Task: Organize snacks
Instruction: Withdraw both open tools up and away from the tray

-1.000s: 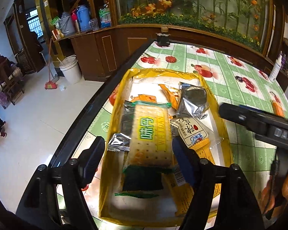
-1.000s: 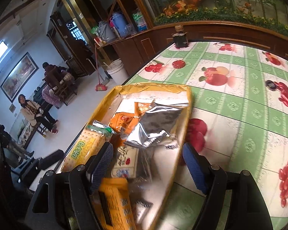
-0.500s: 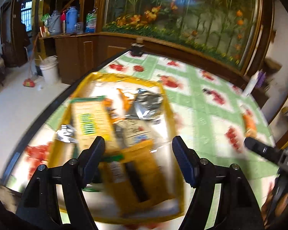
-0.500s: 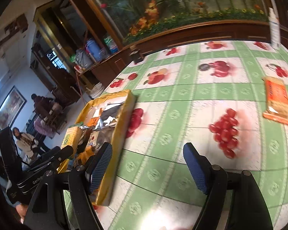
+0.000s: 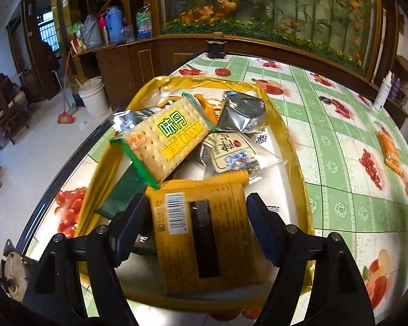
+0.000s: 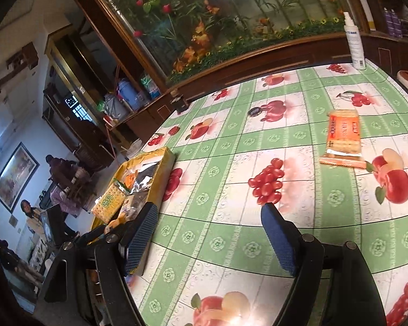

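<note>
Gathering looks nearly done: most snacks lie piled in the yellow tray (image 5: 295,146) at the bench's left edge, left claw (image 5: 194,224) wide above them, empty; one orange pack (image 6: 343,138) lies far right, so the wide, empty right claw (image 6: 208,237) should reach it; lower packs are hidden

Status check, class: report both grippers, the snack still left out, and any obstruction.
Left gripper open over yellow tray. Right gripper open, empty. Orange cracker pack out on tablecloth, path clear.
</note>
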`<action>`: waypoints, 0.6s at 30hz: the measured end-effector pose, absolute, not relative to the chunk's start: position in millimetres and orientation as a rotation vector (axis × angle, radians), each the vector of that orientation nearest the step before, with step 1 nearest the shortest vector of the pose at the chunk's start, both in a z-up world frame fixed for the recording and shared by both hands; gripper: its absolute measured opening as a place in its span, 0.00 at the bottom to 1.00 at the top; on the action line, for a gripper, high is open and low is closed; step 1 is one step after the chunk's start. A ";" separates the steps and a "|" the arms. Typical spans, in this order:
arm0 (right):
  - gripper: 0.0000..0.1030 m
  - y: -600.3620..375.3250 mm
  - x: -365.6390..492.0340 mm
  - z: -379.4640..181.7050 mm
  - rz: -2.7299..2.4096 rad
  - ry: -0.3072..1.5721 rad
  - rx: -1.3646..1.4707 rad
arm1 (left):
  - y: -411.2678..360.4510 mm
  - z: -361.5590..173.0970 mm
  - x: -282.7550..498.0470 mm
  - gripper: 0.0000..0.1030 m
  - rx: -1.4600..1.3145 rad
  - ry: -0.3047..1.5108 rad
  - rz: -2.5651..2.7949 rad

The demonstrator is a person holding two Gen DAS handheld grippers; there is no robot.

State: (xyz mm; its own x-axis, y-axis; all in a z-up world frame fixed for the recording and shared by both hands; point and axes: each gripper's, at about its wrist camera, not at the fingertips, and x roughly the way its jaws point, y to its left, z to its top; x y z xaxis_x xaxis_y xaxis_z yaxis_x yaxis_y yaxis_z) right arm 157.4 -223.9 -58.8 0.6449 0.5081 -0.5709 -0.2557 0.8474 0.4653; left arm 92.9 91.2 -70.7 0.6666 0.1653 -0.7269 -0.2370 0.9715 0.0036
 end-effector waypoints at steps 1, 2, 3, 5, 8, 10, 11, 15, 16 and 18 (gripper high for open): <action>0.78 -227.6 156.7 -60.4 0.440 0.755 0.366 | 91.8 -65.5 89.8 0.73 -0.102 0.797 0.221; 0.78 -230.9 158.1 -62.1 0.436 0.757 0.373 | 90.6 -57.5 85.4 0.73 -0.102 0.770 0.220; 0.78 -234.4 159.0 -63.5 0.428 0.758 0.377 | 89.1 -51.1 82.0 0.73 -0.096 0.748 0.217; 0.78 -240.7 159.3 -64.9 0.413 0.757 0.383 | 79.7 -32.9 75.0 0.73 -0.085 0.695 0.191; 0.78 -250.0 157.7 -67.2 0.385 0.754 0.380 | 59.6 -12.7 70.8 0.73 -0.068 0.661 0.133; 0.78 -259.3 156.7 -70.0 0.356 0.756 0.381 | 40.7 -6.7 72.3 0.73 -0.031 0.671 0.088; 0.78 -265.1 155.7 -71.8 0.341 0.759 0.386 | 32.3 -5.0 74.8 0.73 -0.009 0.679 0.072; 0.78 -285.7 151.3 -77.0 0.269 0.765 0.401 | -7.1 -10.7 75.8 0.73 0.097 0.692 0.010; 0.78 -290.3 150.4 -77.8 0.253 0.767 0.401 | -13.0 -12.2 74.9 0.73 0.119 0.697 0.003; 0.78 -296.9 150.0 -78.6 0.224 0.771 0.397 | -22.2 -16.2 73.1 0.73 0.155 0.705 -0.001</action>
